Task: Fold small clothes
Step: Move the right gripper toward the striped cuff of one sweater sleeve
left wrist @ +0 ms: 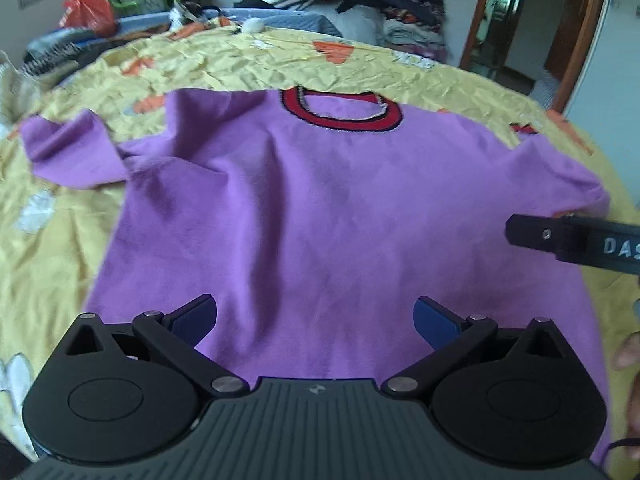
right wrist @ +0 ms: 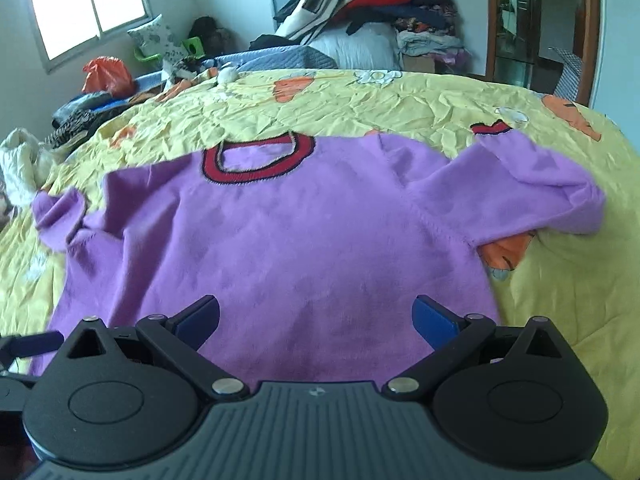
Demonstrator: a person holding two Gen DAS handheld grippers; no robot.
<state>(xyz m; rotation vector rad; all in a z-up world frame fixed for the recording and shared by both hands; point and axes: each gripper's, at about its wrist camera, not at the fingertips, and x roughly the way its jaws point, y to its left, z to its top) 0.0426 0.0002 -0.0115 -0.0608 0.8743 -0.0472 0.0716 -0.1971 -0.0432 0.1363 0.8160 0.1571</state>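
A small purple knitted sweater with a red, dark-edged collar lies spread face-up on a bed covered by a crumpled yellow sheet printed with orange carrots, its hem nearest the cameras and its collar pointing away, which seems the right lay-out for folding: the body is flat and both sleeves are within reach. The left sleeve sticks out sideways and is rumpled; the right sleeve is doubled over on itself, its red cuff turned toward the collar. The left gripper hovers over the hem area with its blue-padded fingers spread wide and holding nothing; the right gripper is just the same, wide apart and empty, above the right half of the hem. No fold looks begun yet. As for containers, an orange plastic bag sits bulging at the far side of the bed, contents hidden, and a heap of mixed clothes is piled loose beyond it.
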